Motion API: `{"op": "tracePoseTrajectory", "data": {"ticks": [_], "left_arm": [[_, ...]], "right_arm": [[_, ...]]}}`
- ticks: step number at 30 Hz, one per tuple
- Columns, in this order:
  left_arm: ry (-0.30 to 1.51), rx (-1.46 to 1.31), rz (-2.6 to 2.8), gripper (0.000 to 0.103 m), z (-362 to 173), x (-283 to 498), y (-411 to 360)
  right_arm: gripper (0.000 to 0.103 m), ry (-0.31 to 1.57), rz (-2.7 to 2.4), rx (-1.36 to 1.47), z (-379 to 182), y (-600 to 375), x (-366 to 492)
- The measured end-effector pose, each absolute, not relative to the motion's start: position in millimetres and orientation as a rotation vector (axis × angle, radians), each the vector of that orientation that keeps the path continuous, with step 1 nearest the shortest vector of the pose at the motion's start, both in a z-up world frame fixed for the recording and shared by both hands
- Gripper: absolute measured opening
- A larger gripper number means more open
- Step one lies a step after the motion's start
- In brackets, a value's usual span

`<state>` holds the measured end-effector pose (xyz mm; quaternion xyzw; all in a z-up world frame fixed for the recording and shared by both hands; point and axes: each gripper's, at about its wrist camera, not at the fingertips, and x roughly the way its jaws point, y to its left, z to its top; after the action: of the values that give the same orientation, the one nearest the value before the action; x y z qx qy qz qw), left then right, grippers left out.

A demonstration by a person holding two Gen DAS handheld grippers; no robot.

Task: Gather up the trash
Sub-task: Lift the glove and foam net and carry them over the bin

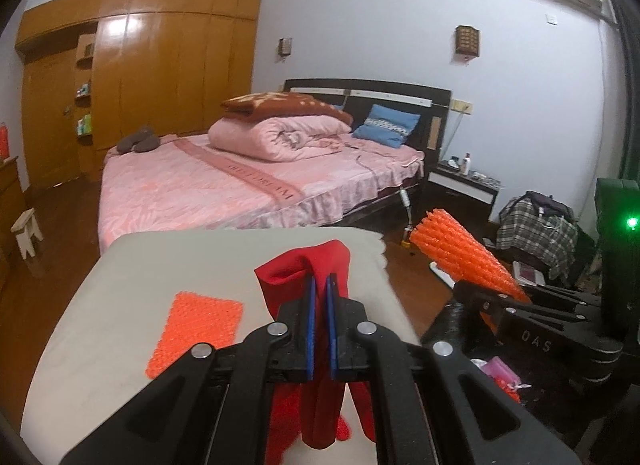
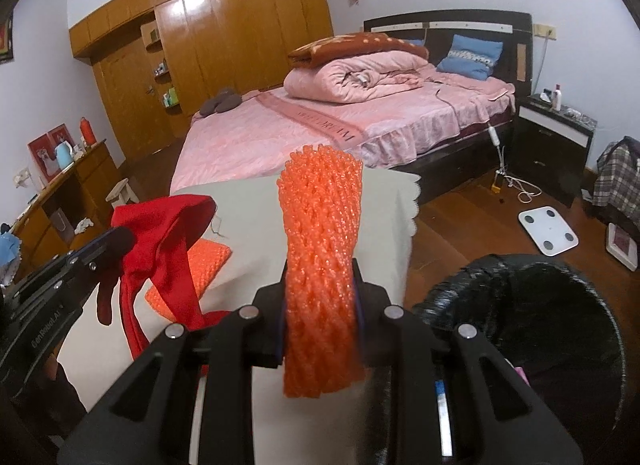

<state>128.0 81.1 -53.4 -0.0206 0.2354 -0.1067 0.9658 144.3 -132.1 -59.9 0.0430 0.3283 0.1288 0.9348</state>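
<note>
Over the grey table, far left: I'm seeing a flat orange foam net (image 1: 196, 331) lying on the table (image 1: 120, 305), loose, just left of my left tool.
Left gripper: I'm pinching the red cloth (image 1: 308, 269) with the left gripper (image 1: 321, 305); its blue pads are squeezing the fabric between them, and the rest is hanging down below the jaws.
Same cloth from the right camera: it's dangling from the left gripper, held up off the table and drooping in front of the flat net.
Right gripper: I'm clamping a rolled orange foam net (image 2: 322, 249) in the right gripper (image 2: 320, 305); the roll is standing upright through the jaws, sticking out above and below.
Bin: a black-lined trash bin (image 2: 560, 305) is sitting just right of the table, beside the right gripper, mouth open.
Behind: a pink bed (image 2: 320, 125) is filling the background.
</note>
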Motion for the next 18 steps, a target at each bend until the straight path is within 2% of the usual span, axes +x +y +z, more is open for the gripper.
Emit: {"op": "tracePoseTrajectory", "data": {"ticks": [18], "left_arm": [[0.455, 0.007, -0.458, 0.005, -39, 117, -31]], "right_arm": [[0.024, 0.65, 0.069, 0.125, -57, -240, 94]]}}
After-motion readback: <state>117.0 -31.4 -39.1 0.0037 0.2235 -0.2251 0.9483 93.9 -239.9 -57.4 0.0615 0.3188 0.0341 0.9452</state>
